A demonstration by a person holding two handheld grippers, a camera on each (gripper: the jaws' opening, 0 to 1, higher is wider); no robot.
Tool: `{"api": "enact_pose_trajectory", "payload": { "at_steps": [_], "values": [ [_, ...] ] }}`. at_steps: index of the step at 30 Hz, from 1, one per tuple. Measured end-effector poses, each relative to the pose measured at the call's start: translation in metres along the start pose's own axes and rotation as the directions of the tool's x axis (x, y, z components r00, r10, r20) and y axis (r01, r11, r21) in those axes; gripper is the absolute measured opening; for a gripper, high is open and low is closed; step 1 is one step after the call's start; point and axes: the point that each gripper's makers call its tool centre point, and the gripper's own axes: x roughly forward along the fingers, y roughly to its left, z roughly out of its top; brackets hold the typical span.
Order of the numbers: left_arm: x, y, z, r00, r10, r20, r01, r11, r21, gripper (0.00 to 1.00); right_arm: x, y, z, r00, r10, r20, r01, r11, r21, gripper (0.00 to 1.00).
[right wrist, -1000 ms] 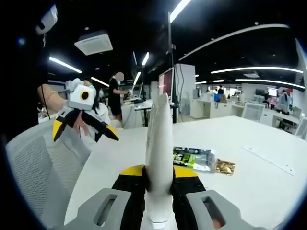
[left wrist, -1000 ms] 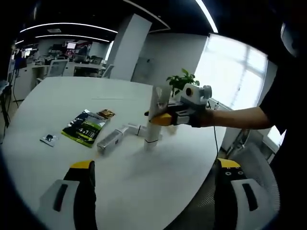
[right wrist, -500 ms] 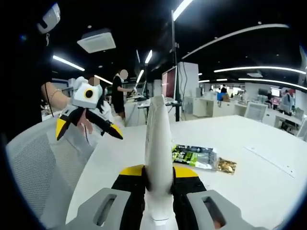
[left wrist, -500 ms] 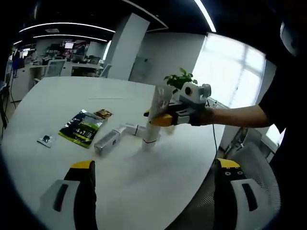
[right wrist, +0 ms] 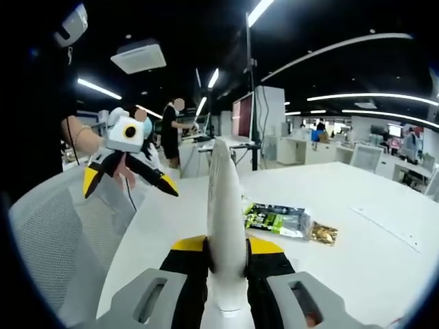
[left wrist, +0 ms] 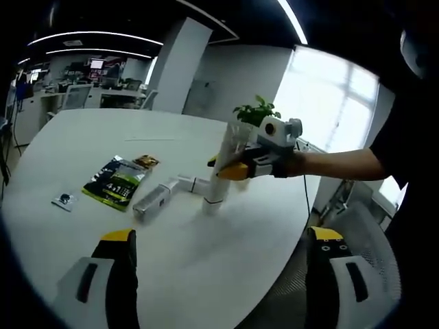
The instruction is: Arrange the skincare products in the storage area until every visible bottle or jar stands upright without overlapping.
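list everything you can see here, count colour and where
tube: 1, white, cap down on the table, gripped by the right hand-held gripper
lying bottles: 2, white and silvery, on the table left of the tube
sachet: 1, green and black, flat on the table
small packet: 1, brown and gold, beside the sachet
tiny packet: 1, pale with a dark mark, near the table's left edge
plant: 1, green, behind the tube
table: 1, white, rounded
chair: 1, grey mesh, beside the table
right hand-held gripper: 1, yellow and black, shut on the tube
left hand-held gripper: 1, yellow and black, open, held in the air
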Motion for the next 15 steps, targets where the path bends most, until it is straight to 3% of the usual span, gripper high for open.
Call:
{"api": "enact_pose_trajectory", "payload": {
  "at_steps": [15],
  "values": [
    [0.0009,-0.0022,0.0015,1.0,0.0,0.002,0.0,1.0,0.003,0.96,-0.0026,-0.0004,0.0033,1.0,-0.007,-0.011,0.008,0.999,0.045,0.16]
  ]
}}
